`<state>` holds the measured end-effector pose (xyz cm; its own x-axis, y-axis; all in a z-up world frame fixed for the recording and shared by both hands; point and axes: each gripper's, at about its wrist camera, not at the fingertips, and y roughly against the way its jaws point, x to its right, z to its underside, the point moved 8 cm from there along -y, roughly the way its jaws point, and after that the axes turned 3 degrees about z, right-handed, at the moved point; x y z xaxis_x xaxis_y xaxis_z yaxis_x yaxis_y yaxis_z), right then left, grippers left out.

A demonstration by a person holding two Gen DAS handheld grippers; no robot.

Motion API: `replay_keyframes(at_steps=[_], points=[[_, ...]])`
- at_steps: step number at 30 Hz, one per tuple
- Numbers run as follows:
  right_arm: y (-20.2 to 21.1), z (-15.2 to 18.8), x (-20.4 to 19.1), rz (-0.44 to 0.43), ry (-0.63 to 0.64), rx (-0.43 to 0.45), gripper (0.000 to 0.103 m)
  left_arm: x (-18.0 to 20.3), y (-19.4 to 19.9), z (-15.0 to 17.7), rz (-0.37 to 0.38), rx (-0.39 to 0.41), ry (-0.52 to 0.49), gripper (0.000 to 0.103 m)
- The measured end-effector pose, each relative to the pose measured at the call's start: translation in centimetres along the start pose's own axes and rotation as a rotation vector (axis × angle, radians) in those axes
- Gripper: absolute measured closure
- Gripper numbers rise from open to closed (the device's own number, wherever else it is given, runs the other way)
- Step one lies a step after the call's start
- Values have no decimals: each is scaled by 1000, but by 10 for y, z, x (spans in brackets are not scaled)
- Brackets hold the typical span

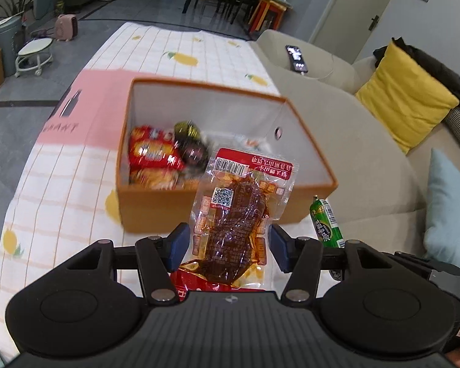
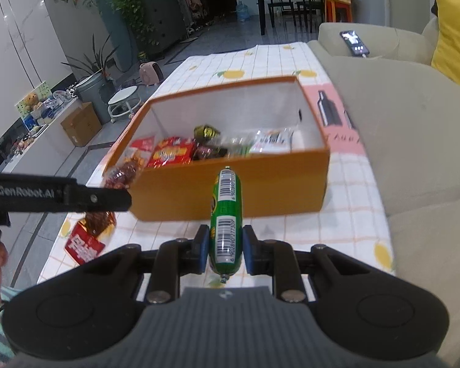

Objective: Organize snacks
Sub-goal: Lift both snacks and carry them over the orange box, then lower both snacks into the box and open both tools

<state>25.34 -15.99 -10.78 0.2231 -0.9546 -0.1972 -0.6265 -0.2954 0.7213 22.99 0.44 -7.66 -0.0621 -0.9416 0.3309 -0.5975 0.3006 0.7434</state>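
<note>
Two tools loaded: left tool (image 1: 228, 247) pinches meat packet (image 1: 239, 211), right tool (image 2: 223, 250) clamps green sausage (image 2: 225, 214), both held near orange box (image 2: 230, 190) on desk (image 2: 352, 184), likely for dropping in.

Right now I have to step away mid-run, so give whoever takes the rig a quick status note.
Left gripper: around the clear meat-snack packet, held up before the box; pads look slightly apart from it, so grip uncertain.
Right gripper: shut on the green sausage stick, pointing at the box.
Orange box on the lemon-print cloth already holds several snacks, red packets included.
Left: drop both items in.
</note>
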Motion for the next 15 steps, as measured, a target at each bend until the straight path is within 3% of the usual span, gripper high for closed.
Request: replay_keyframes(at_steps=[7,15], points=[[-1,-61,10,-2,26,16,84,2,-14,-44,20,-11,27,39],[-45,-111,16,45,85,-44,84,-11,-47,-83,28,-50,97,39]])
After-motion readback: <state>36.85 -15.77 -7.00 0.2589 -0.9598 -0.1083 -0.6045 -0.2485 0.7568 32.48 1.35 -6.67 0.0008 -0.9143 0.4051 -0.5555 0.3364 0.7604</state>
